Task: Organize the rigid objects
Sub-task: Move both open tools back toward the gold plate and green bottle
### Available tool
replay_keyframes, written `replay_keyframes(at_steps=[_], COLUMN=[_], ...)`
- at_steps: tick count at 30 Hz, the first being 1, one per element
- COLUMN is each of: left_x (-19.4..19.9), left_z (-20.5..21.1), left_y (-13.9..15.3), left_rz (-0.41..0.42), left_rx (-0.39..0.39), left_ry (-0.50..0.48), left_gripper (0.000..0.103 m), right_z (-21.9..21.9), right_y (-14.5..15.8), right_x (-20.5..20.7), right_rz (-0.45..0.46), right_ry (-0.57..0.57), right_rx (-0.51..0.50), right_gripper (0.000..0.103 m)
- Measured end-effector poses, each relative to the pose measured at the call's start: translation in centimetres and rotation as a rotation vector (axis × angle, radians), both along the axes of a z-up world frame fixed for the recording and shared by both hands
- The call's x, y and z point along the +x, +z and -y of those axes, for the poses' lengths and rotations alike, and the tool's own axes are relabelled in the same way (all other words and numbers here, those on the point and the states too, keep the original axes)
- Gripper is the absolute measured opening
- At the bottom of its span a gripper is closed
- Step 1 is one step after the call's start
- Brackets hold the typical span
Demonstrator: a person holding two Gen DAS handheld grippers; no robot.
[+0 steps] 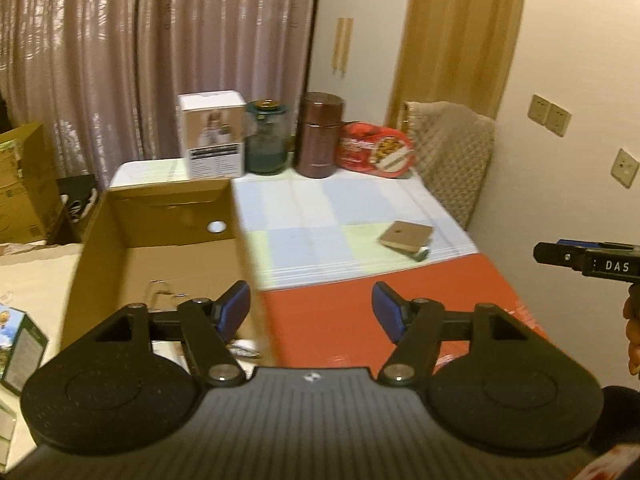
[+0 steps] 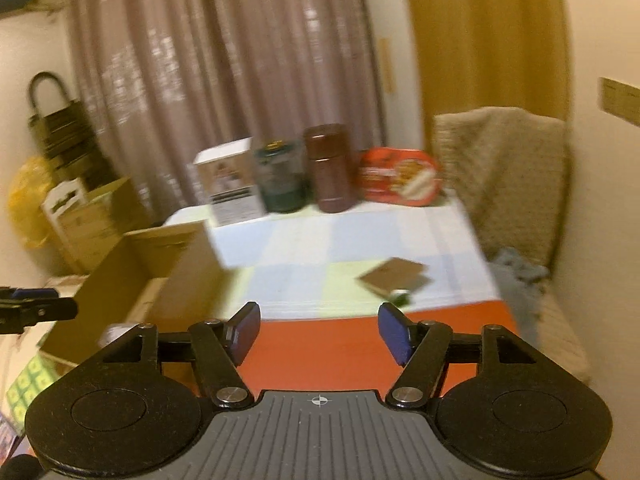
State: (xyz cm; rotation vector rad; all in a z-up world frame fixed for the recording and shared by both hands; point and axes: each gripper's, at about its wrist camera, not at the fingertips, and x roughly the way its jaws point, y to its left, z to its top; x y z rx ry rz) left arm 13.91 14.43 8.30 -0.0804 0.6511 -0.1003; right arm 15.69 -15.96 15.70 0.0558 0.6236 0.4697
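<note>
An open cardboard box (image 1: 160, 232) (image 2: 160, 264) stands at the table's left. A flat brown box (image 1: 406, 236) (image 2: 394, 274) lies alone on the checked cloth, far from both grippers. Along the far edge stand a white carton (image 1: 214, 140) (image 2: 230, 182), a green jar (image 1: 266, 138) (image 2: 280, 178), a brown canister (image 1: 320, 136) (image 2: 330, 168) and a red tin (image 1: 376, 150) (image 2: 400, 180). My left gripper (image 1: 312, 312) hangs open over the box's right wall and the red surface, nothing between its pads. My right gripper (image 2: 320, 330) is open and empty above the red surface; it also shows at the right edge (image 1: 580, 258).
A padded chair (image 1: 452, 152) (image 2: 504, 184) stands against the wall at the table's right. More cartons (image 1: 24, 184) and bags (image 2: 68, 152) crowd the left side. A small printed box (image 1: 16, 344) lies near the left front. A red mat (image 1: 392, 304) covers the near table.
</note>
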Motion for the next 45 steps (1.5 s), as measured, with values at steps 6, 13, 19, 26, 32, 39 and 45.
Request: replay_keyframes(at_steps=[6,13,19,26,32,39,45], left_x=[0.9,2.9,6.5,12.0,16.8,20.8,24.7], left_z=[4.5,7.4,9.0,10.0,10.4,10.2,10.5], left_y=[0.0,-1.1,-3.5,-6.9,-9.0,-9.7,-9.8], left_rz=[0.006,0.007,-0.014,-0.05,-0.075,-0.107,-0.124], left_rx=[-0.008,-0.013,-0.008,0.001,-0.001,-0.063,-0.064], left_ry=[-0.047,-0.047,-0.047,-0.049,-0.069,-0.081,-0.095], left_gripper=[0.074,0.079,0.079,0.079,0.079,0.079,0.079], right_z=[4.9,6.8,6.7,5.1,3.9,4.2,4.8], right_y=[1.2,0.4,-2.6,-6.9,-10.4,-12.4,-13.6], right_x=[-0.3,0.3,3.0,7.6,12.0,14.9,17.1], right_rz=[0.012,0.01,-0.007,-0.021,-0.035,-0.077,-0.069], right_ry=[-0.077,-0.101,-0.105,-0.078,-0.074,-0.113,-0.11], right_rx=[0.007,0.015,0.008,-0.005,-0.014,0.002,-0.009], right_gripper=[0.07,0.072,0.072,0.072,0.072,0.072,0.072])
